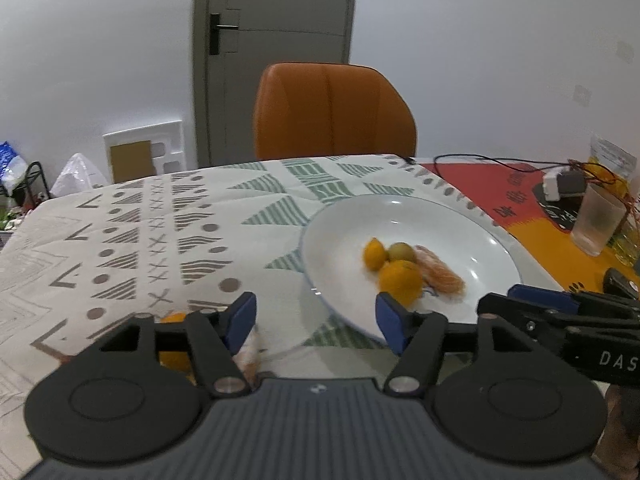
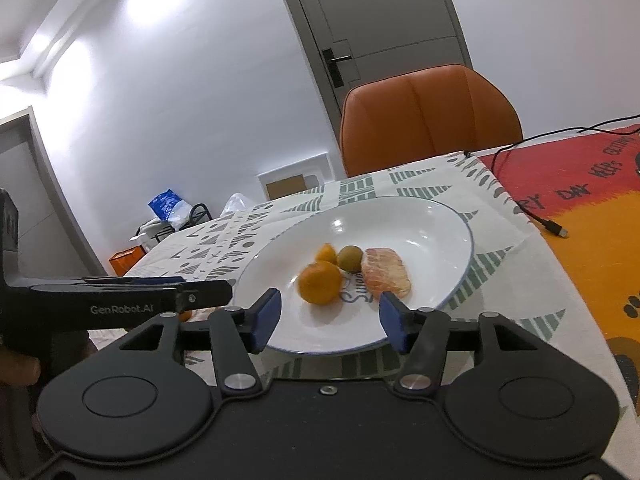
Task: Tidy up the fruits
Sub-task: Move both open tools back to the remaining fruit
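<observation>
A white plate (image 1: 448,216) (image 2: 436,220) on the patterned tablecloth holds an orange (image 1: 400,281) (image 2: 320,282), a smaller orange fruit (image 1: 375,254) (image 2: 326,254), a greenish fruit (image 1: 401,251) (image 2: 350,258) and a peeled citrus piece (image 1: 440,276) (image 2: 386,276). Another orange (image 1: 174,356) and a pale peeled piece (image 1: 248,360) lie on the cloth under my left gripper (image 1: 316,322), which is open and empty at the plate's near-left rim. My right gripper (image 2: 330,318) is open and empty over the plate's near rim.
An orange chair (image 1: 332,112) stands behind the table. A frosted glass (image 1: 598,220), a charger and cables (image 1: 560,184) sit on the red-orange mat (image 2: 580,216) at right. A cable end (image 2: 556,228) lies on that mat.
</observation>
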The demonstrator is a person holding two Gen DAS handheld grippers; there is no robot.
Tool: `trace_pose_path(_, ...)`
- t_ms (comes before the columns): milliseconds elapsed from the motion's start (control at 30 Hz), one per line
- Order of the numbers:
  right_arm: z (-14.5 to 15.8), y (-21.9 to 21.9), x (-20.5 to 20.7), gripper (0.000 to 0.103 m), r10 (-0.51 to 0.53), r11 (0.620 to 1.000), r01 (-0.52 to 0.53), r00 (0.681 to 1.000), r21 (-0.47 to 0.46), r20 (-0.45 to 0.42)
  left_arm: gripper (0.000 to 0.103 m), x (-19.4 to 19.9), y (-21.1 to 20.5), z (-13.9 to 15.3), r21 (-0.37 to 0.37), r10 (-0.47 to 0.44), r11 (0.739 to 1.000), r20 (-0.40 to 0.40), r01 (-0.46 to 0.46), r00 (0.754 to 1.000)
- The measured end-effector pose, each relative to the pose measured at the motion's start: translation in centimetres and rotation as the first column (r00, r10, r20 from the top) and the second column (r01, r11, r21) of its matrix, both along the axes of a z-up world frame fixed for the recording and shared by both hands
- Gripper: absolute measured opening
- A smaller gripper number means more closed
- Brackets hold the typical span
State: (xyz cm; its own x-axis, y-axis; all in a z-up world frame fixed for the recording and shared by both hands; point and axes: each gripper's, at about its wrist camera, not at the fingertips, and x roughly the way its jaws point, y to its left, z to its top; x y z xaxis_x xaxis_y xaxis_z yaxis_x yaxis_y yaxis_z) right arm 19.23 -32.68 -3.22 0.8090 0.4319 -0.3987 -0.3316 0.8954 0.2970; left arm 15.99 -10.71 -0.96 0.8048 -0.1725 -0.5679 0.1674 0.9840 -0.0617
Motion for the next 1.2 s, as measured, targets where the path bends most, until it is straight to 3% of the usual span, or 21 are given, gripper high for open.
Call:
trace_pose_path(200, 0.2, 1.0, 0.0, 0.063, 0.011, 1.000, -0.011, 1.000, 0.001, 0.001, 0.072, -0.5, 1.8, 0.2, 0.003, 0.047, 0.999, -0.004, -0.047, 0.999)
trace_pose_path(367, 0.6, 1.9, -0.2, 0.088, 0.020, 1.000, -0.020, 1.000, 0.010, 0.006, 0.083, -1.5, 3.3, 0.5, -0.009, 0.075, 0.997, 0.007, -0.075, 0.997)
trace_pose_path(600, 1.2, 3.1, -0.8, 0.102, 0.033, 0.999, -0.033, 0.999, 0.006, 0.030, 0.085, -2.2, 4.8, 0.7, -0.008, 0.105, 0.994, 0.015, -0.105, 0.994)
trace_pose_path(1200, 1.8, 6.3, -1.2, 0.103, 0.100, 0.995, -0.100, 0.994, -0.016, 0.033, 0.089, -3.9, 9.9, 1.1, -0.043, 0.217, 0.976, 0.053, -0.215, 0.975)
